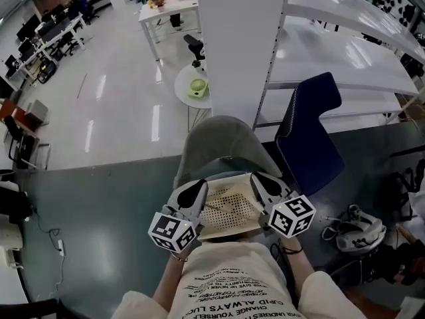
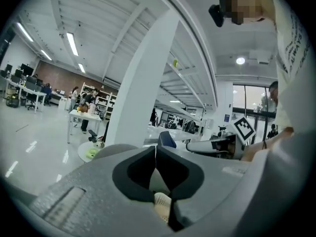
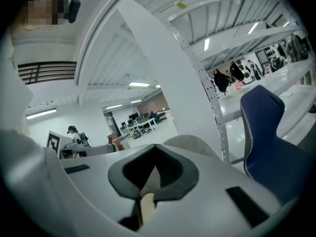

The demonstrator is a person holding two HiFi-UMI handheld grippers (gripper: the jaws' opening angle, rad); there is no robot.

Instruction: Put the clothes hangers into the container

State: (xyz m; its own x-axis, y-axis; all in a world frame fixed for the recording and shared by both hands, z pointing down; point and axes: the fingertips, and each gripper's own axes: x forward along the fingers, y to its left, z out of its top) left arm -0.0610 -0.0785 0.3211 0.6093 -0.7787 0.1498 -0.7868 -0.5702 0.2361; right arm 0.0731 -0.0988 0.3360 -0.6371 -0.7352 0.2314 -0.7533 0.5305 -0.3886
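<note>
Jaws of left gripper (image 1: 196,193) and right gripper (image 1: 263,186) clamp the container (image 1: 229,212) by its rims. It seems to be mid-carry; next calls for a level set-down.

Head view steeply down; gripper views low, level; all share blue chair (image 1: 312,135).

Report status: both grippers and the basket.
Left gripper shut on basket rim. Right gripper shut on opposite rim. Gray chair just ahead.
</note>
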